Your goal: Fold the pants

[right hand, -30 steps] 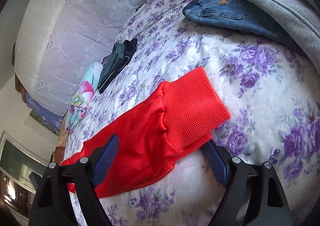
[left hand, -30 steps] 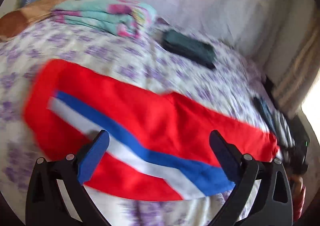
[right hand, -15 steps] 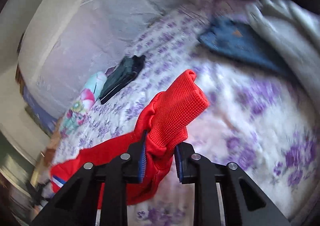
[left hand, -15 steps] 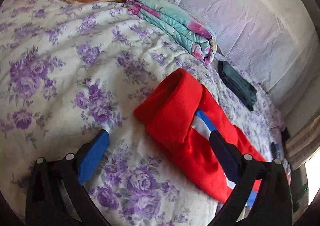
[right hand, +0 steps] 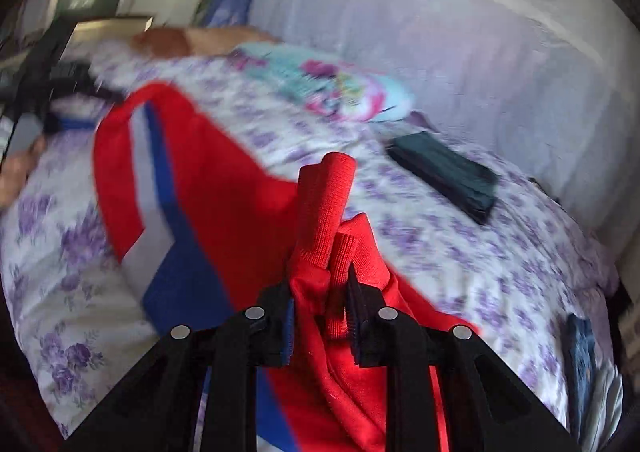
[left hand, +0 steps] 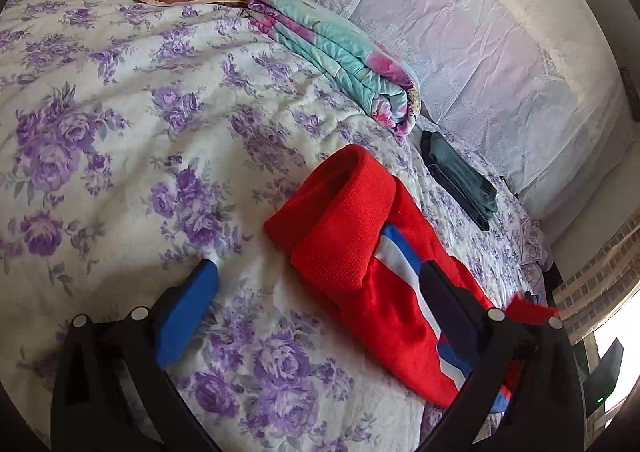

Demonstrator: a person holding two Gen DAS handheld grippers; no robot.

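Right gripper (right hand: 320, 316) clamping red pants (right hand: 240, 212), floral bedspread (left hand: 120, 132), white wall (left hand: 500, 52)

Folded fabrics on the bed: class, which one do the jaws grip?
The red pants, bunched in the right gripper; the floral blanket and dark garment lie untouched.

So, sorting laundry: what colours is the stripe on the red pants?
White and blue stripe on red pants; left wrist view.

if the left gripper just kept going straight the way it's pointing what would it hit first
Most likely the floral bedspread: the open left gripper angles down at bare cover, with the red pants cuff just right of centre. Depth is unclear, so it might clip that cuff.
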